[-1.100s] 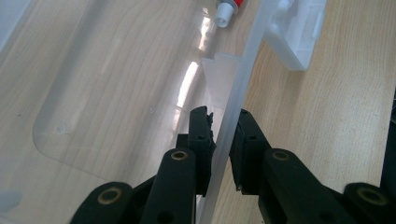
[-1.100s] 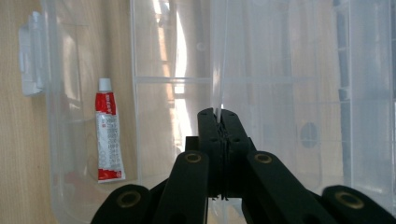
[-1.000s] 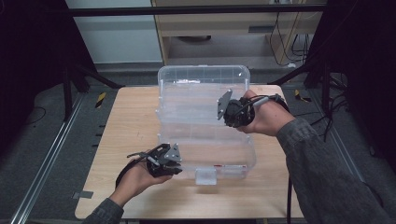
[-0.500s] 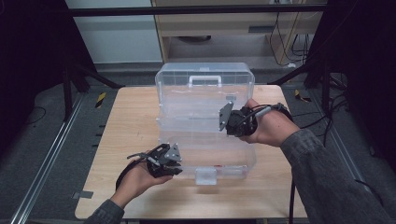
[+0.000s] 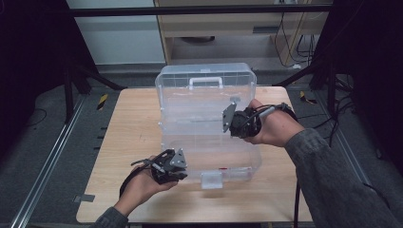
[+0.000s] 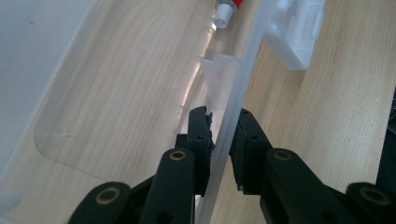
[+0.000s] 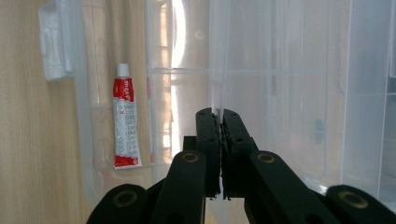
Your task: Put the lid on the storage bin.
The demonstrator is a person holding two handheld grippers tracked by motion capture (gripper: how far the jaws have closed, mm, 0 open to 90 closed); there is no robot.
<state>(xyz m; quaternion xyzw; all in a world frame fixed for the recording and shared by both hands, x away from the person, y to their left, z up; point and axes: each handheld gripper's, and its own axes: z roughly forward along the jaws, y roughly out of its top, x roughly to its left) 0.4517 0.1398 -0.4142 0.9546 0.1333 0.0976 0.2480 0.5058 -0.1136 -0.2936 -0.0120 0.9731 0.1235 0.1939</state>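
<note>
A clear plastic box (image 5: 209, 152) stands on the wooden table (image 5: 133, 128), its hinged lid (image 5: 204, 90) raised almost upright with a white handle (image 5: 206, 81) at the top. My right gripper (image 5: 237, 126) is shut on the lid's side edge (image 7: 219, 93). At the box's front left corner, my left gripper (image 5: 177, 167) straddles the thin front wall (image 6: 233, 102), its jaws closed against it. A red and white tube (image 7: 125, 123) lies inside on the box floor, near the white front latch (image 7: 53, 42); its cap (image 6: 224, 11) also appears in the left gripper view.
The white latch (image 5: 212, 180) juts from the box's front toward the table's near edge. A cabinet (image 5: 223, 28) stands behind the table, and black frame legs (image 5: 71, 80) rise at both sides. Bare wood lies left of the box.
The lid has swung higher, now nearly upright with its handle showing. My right gripper came nearer and lower with the lid's edge in it. The left gripper has stayed on the front wall.
</note>
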